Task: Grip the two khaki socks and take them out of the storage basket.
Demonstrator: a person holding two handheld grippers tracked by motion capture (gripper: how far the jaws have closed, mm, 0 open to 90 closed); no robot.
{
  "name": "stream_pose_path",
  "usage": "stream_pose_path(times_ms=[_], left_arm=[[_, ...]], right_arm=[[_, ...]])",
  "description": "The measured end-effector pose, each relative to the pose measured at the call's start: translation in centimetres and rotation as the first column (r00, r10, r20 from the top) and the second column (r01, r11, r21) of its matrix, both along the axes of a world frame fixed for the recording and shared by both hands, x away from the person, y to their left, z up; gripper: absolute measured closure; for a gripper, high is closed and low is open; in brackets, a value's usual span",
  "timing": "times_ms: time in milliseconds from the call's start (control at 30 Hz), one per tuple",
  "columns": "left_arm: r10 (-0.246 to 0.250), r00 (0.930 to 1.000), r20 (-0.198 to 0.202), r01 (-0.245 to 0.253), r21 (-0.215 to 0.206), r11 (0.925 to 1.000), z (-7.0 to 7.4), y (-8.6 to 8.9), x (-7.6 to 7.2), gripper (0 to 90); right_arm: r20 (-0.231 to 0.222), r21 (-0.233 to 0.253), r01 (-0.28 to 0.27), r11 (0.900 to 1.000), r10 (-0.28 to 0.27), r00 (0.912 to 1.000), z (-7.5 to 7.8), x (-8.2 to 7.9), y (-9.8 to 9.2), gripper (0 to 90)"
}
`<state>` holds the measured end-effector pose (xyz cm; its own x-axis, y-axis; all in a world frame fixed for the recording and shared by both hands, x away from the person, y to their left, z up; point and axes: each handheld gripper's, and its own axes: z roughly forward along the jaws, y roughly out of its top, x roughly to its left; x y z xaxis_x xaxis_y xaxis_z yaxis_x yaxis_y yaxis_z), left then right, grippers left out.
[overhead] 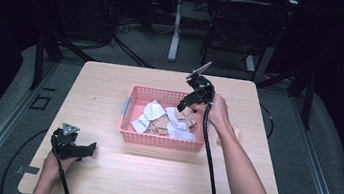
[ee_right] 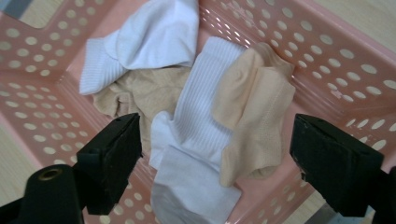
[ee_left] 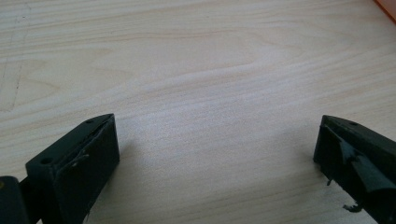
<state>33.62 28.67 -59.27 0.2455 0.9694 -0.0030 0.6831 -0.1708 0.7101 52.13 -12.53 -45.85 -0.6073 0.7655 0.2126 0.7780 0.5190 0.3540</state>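
Socks: a loose heap of white and beige ones lies inside the pink basket [overhead: 130,114], centre of the high view; the beige sock [ee_right: 254,107] sits right of centre in the right gripper view, just beside a ribbed white sock [ee_right: 201,116].
Right tongs [ee_right: 215,158]: wide open and empty, hovering over the heap with 1 jaw low on each side of the frame; in the high view they hang above the basket's right end [overhead: 191,99].
Left tongs [overhead: 83,150]: wide open too, holding nothing, low over bare worktop [ee_left: 196,70] at lower left of the high view, well apart from the basket.
Progress: judged early (no sock is gripped or out of the basket); the heap looks untouched, so picking out and any sorting remain.
Hidden: how many socks there are can't be told, as they overlap; the basket's near wall is cut off in the right gripper view.
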Motion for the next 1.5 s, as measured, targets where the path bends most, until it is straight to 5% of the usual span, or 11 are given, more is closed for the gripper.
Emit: stream_pose_path(times_ms=[567, 933, 1000, 1400, 1500], left_arm=[[-0.001, 1.0000, 0.001, 0.001, 0.000, 1.0000, 0.0, 0.0, 0.0, 0.1], [-0.001, 1.0000, 0.001, 0.001, 0.000, 1.0000, 0.0, 0.0, 0.0, 0.1], [-0.001, 1.0000, 0.000, 0.001, 0.000, 1.0000, 0.0, 0.0, 0.0, 0.1], [-0.001, 1.0000, 0.001, 0.001, 0.001, 1.0000, 0.0, 0.0, 0.0, 0.1], [-0.001, 1.0000, 0.001, 0.001, 0.000, 1.0000, 0.0, 0.0, 0.0, 0.1]], right_arm=[[-0.064, -0.052, 0.082, 0.995, -0.085, 0.9944, -4.6, 1.3, 0.4, 35.4], [-0.026, -0.105, 0.108, 0.989, -0.111, 0.9934, -5.9, 1.5, 1.6, 32.3], [-0.035, -0.148, 0.101, 0.984, -0.107, 0.9937, -6.1, 1.7, 1.8, 37.6], [-0.018, -0.167, 0.117, 0.979, -0.121, 0.9924, -6.3, 1.8, 1.4, 78.1], [-0.017, -0.165, 0.111, 0.980, -0.115, 0.9932, -6.0, 1.7, 1.4, 81.6]])
